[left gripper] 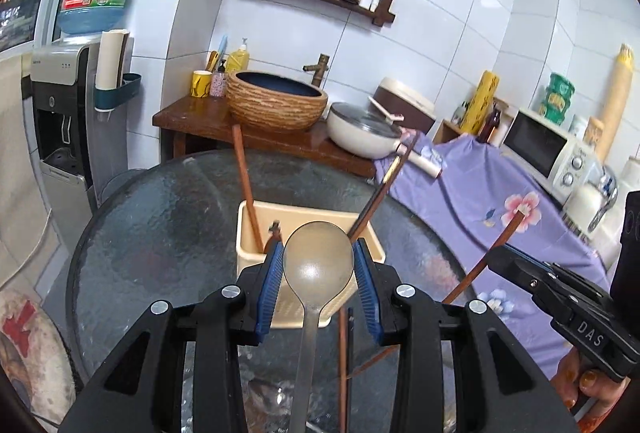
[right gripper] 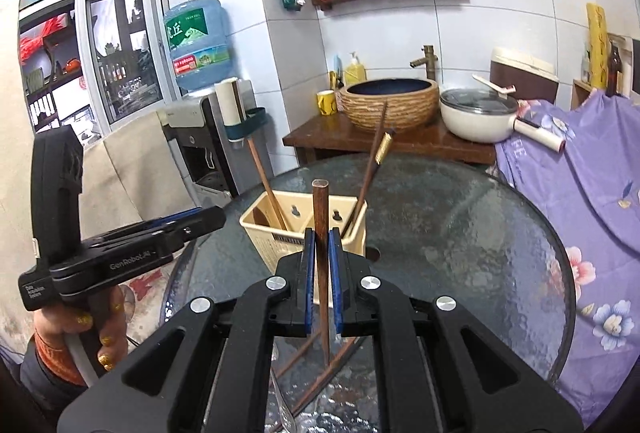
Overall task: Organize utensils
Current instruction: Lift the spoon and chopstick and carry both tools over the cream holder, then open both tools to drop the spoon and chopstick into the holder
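My left gripper (left gripper: 319,253) is shut on a metal spoon (left gripper: 318,261), bowl upward, just in front of the beige utensil holder (left gripper: 256,253) on the round glass table (left gripper: 160,233). The holder has brown chopsticks (left gripper: 246,189) leaning in it. My right gripper (right gripper: 319,237) is shut on a brown chopstick (right gripper: 321,233), held upright in front of the holder (right gripper: 268,241). The right gripper also shows at the right of the left wrist view (left gripper: 504,255), holding that chopstick (left gripper: 486,261). More chopsticks (right gripper: 320,373) lie on the table below the right gripper.
A wooden stand with a woven basin (left gripper: 276,105) and a white lidded pot (left gripper: 366,135) is behind the table. A purple flowered cloth (left gripper: 500,201) covers a counter with a microwave (left gripper: 544,149) at right. A water dispenser (left gripper: 64,105) stands at left.
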`<state>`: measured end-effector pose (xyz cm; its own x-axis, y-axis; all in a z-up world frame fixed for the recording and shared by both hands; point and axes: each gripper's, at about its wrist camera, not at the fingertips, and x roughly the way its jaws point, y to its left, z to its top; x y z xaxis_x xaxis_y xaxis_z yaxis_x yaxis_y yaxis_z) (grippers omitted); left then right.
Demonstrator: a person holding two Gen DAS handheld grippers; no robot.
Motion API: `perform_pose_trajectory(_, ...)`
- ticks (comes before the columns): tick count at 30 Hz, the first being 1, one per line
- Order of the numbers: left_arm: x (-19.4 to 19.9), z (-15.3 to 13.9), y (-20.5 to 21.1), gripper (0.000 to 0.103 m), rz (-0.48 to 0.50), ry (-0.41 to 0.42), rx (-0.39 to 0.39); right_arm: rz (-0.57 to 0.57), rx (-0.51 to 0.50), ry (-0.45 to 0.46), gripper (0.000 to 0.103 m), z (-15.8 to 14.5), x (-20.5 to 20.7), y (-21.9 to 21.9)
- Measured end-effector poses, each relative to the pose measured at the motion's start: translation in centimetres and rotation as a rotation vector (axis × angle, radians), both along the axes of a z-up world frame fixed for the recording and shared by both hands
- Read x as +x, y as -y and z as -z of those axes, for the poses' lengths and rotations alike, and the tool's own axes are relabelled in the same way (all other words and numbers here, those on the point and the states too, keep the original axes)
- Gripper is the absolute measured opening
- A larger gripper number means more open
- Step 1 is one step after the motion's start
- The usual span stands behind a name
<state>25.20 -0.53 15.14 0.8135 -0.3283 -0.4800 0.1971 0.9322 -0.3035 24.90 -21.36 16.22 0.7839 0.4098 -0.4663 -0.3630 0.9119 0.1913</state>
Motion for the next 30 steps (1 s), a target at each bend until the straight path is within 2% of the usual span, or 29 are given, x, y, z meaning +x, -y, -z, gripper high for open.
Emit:
perform_pose_trajectory(7,3.3,-4.2,0.2,0.035,-0.012,0.084,-0.034,-0.025,0.025,0.038,0.008,-4.5,1.8,-0.7)
perform_pose_trajectory(11,5.3,-6.5,0.7,0.035,0.003,0.139,-0.041,-0.021,0.057,0.077,0.008,-8.3,3.5,-0.8)
perform_pose_trajectory(13,6.7,-7.7,0.7,0.035,0.018,0.157,-0.082,-0.015,0.055,0.102,0.008,-10.0,4.1,-1.1)
perform_pose_trajectory(18,9.7,-8.2,0.5,0.035,0.014,0.171,-0.128,0.009,0.042,0.175,0.008,-13.4,5.9,-1.6)
perform_pose_trajectory(21,11.5,-7.0,0.3,0.035,-0.001,0.185,-0.117,0.027,0.039,0.191,0.008,-13.5,7.2,-1.8)
perform_pose_trajectory(24,13.4,-4.7,-0.2,0.035,0.036,0.125,-0.163,0.031,0.034,0.168,0.008,-11.8,8.6,-2.0)
perform_pose_trajectory(27,13.4,-3.3,-0.7,0.035,0.012,0.147,-0.145,0.026,0.027,0.136,0.008,-9.7,9.7,-2.2)
perform_pose_trajectory(30,13.3,-2.5,-1.2,0.035,0.013,0.164,-0.169,0.021,0.009,0.130,0.008,-8.0,9.9,-2.6)
